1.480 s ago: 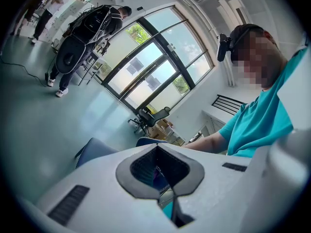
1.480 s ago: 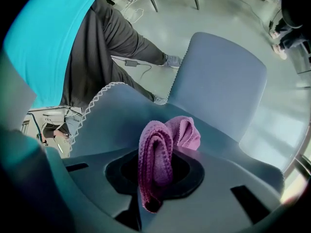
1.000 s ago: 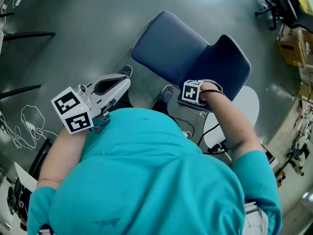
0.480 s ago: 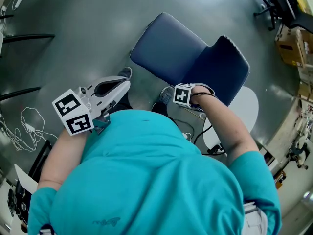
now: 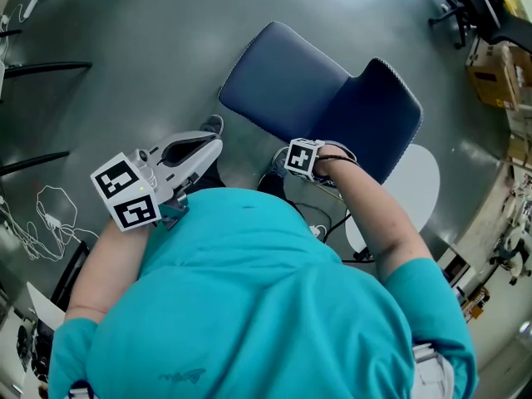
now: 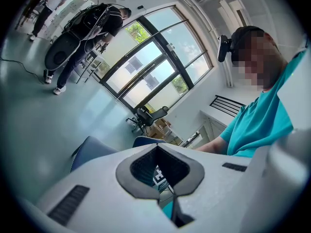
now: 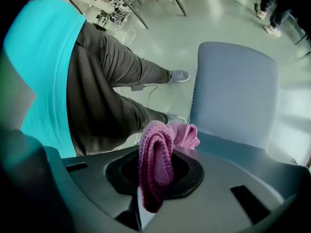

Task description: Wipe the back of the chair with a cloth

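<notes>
Cloth (image 7: 158,149): pink knit, folded into a thick wad, pinched between the right tongs (image 7: 155,178), with its loose end poking out past their tips.
Chair (image 7: 233,96): blue-grey back, upright, just ahead of the right tongs; whether the cloth touches it is unclear.
Left tongs (image 6: 163,178): pressed together, empty, well left of the chair.

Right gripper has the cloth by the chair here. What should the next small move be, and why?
Probably press the pink cloth onto the chair back and make a short stroke across it. The right gripper is shut on the cloth, whose free end lies right at the blue upholstery; contact is unclear. The left gripper is shut, empty and held aside.
</notes>
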Tool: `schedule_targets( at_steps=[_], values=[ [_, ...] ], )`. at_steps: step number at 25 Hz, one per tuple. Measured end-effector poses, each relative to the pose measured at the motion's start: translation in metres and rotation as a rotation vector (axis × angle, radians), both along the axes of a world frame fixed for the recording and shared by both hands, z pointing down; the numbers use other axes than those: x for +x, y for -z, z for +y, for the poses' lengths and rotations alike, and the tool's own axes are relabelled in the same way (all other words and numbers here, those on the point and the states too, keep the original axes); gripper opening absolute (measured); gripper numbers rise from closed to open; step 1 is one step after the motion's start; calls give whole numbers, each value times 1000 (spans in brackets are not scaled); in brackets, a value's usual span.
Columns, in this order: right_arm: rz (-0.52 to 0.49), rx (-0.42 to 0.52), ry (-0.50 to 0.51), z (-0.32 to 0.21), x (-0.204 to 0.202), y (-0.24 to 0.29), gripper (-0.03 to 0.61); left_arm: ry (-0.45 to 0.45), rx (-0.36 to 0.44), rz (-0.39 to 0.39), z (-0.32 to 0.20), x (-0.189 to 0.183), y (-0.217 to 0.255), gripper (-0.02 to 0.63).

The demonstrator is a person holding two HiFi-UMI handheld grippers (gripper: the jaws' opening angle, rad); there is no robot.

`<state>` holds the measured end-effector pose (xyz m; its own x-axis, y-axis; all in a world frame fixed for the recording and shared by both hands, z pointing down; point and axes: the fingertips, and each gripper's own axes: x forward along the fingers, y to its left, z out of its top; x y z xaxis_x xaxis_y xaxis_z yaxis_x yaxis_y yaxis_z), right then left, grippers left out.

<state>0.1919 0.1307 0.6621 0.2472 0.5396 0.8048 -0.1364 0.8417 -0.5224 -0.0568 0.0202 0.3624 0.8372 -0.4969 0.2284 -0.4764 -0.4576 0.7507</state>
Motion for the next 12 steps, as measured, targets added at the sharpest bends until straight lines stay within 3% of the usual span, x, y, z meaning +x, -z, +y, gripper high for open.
schedule_targets(
  at_steps=[3,7,10,12],
  values=[
    [-35,-34,-81,11,-19,-2,58,-6,-3,-2,1,3,-1,-6],
    [-89,-76,-77,30,-49,-2,58,-12,-5,-2,1,1,-3,-6],
    [-197,-161,-218,41,-81,19,58,-14,-1,-3,1,5,-3,-6],
    [-261,-142,-266,33,-89,30,58,-14,6,-1,-2,9,-4,-6]
  ],
)
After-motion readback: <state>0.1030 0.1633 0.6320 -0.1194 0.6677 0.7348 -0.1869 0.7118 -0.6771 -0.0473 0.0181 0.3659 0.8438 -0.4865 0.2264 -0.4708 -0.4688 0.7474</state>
